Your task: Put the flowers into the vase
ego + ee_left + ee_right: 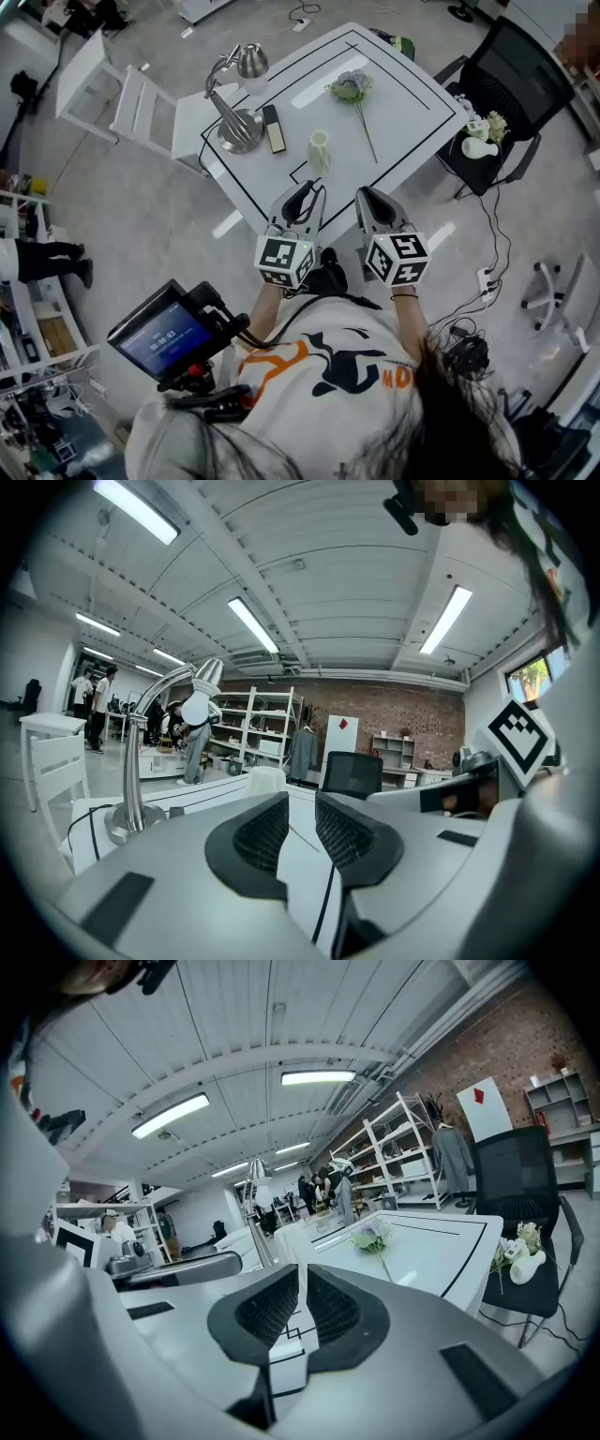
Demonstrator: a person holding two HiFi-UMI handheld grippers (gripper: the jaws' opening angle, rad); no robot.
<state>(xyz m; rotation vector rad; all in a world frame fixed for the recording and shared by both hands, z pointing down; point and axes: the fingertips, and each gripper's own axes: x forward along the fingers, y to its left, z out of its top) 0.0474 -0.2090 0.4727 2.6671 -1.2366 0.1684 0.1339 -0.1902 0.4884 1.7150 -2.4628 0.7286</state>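
From the head view, the flower [352,89] lies flat on the far part of the white bench [403,108], its stem pointing back toward the person. The pale vase [320,150] stands upright nearer, well apart from the flower, so the stem is easy to reach and the vase mouth is free to take it. A lamp [239,122] stands off to the left. The left gripper [305,192] and right gripper [370,197] hover side by side over the near edge of the bench, probably lining up for the pick. In the left gripper view, its fingers [258,832] stand slightly apart with nothing between them, and the vase shows just past their tips. In the right gripper view, its fingers [333,1312] are drawn almost together and empty; the flower lies ahead to the right, so I judge this gripper will need to spread before it can take the stem.
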